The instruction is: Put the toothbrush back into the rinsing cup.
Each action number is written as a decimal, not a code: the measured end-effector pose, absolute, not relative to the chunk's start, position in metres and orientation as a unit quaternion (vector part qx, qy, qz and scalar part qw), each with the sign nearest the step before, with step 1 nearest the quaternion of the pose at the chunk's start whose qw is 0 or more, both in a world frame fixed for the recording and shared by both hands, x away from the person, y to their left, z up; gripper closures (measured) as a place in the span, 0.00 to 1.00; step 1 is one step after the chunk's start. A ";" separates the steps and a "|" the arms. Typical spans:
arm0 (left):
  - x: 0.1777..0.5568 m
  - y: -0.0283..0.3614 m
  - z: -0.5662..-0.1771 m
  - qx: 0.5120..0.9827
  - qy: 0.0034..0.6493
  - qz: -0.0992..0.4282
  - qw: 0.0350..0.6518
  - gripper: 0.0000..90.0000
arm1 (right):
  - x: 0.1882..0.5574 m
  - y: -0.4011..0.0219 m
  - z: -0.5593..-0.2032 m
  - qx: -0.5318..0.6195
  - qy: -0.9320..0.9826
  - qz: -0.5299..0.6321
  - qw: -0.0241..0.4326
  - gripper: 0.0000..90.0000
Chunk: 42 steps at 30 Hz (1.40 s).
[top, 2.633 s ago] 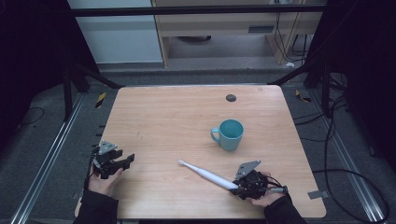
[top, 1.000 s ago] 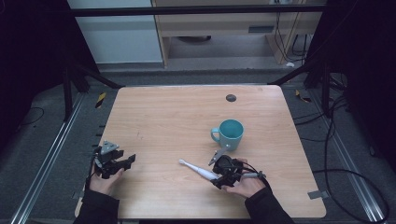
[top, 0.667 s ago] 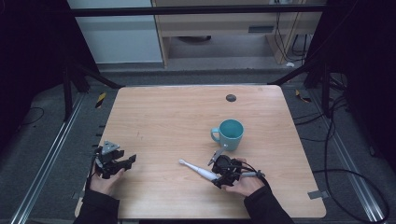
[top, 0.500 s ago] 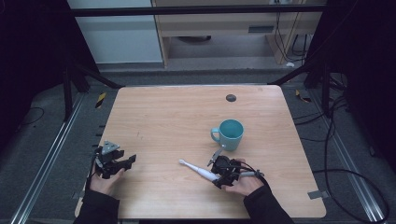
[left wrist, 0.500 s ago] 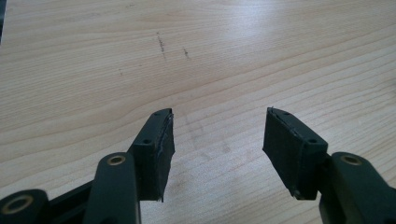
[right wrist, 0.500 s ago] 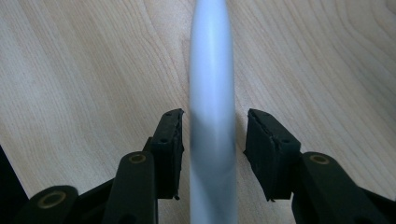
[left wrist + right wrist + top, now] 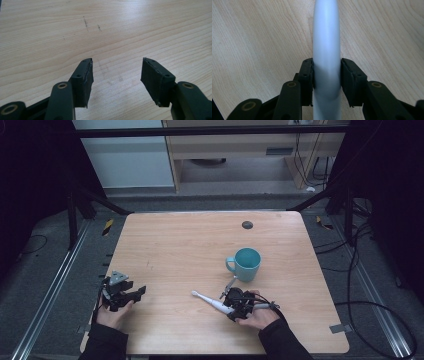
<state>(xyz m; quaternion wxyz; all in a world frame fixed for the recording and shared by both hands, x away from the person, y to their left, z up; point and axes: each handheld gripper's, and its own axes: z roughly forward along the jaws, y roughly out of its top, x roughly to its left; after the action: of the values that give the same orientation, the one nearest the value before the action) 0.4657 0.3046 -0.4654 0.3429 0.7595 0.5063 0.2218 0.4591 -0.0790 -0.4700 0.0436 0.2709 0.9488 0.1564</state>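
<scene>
Right gripper (image 7: 327, 75) jaws have just been closing and are now clamping the white electric toothbrush (image 7: 327, 42), lying near the table's (image 7: 165, 240) front edge beside the teal mug (image 7: 246, 263); lifting looks next. Left gripper (image 7: 116, 75) is idling wide open.

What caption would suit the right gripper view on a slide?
Right tool shut on the white electric toothbrush lying on the wooden table.

Lab: framed test table (image 7: 175, 245), cables (image 7: 360, 250).
</scene>
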 end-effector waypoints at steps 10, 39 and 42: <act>0.466 0.305 -0.466 0.760 0.506 0.221 0.341 0.47 | 0.458 -0.075 -0.469 0.273 0.949 0.150 0.055 0.73; 0.466 0.296 -0.471 0.767 0.502 0.219 0.336 0.47 | 0.454 -0.109 -0.405 0.344 0.823 0.433 0.128 0.74; 0.466 0.295 -0.471 0.767 0.500 0.219 0.335 0.47 | 0.459 -0.108 -0.400 0.355 0.809 0.449 0.139 0.74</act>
<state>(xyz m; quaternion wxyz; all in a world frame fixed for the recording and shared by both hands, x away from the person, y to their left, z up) 0.4661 0.2953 -0.4714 0.3354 0.7674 0.5005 0.2192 0.4590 -0.1079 -0.4004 0.1385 0.3548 0.8085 0.4485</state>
